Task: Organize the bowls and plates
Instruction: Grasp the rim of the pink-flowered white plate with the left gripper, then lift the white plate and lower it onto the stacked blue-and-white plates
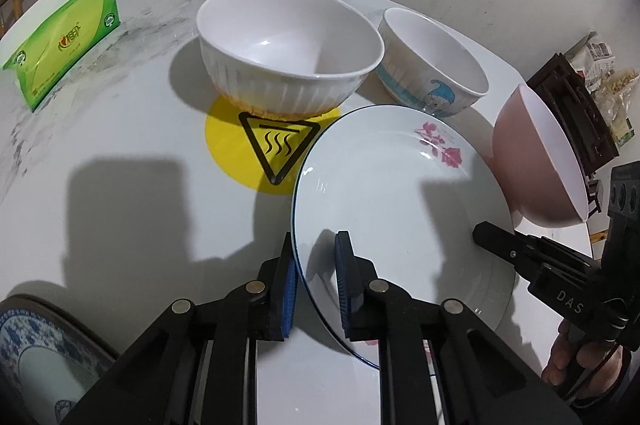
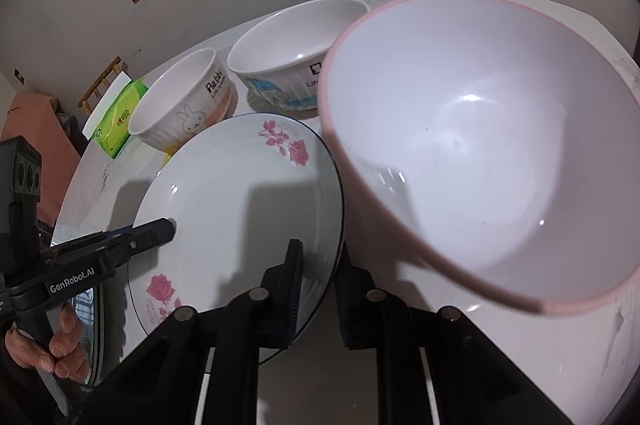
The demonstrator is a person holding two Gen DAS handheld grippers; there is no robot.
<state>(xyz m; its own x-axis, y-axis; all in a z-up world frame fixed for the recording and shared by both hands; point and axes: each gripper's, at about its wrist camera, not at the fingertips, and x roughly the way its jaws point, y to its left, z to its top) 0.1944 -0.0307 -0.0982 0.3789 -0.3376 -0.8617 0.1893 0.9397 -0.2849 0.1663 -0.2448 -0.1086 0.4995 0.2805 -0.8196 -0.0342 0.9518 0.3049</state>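
early in the task, as i read it: nothing looks stacked, dishes are spread over the surface.

left gripper: jaws straddle the near-left rim of the flower plate, blue pads either side, a gap visible; cannot tell if they clamp it yet. plate lies flat on the surface, partly over the yellow sticker.

right gripper: jaws astride the rim of the pink bowl, but the bowl hides the contact, so a clamp is my judgement only. bowl hangs tilted, just right of the plate, mouth towards the right camera.

left to do: ribbed bowl sits on the sticker, cartoon bowl just right of it, both single. a blue-patterned plate is near left, apart from the flower plate. bowls likely need nesting, plates piling.

materials: plate is glossy white, shallow, thin dark edge line, pink flower prints. pink bowl is smooth, deep, round, pink outside, pale inside, probably plastic. ribbed bowl has fluted walls. surface is glossy, marble-like. green tissue pack is far left.
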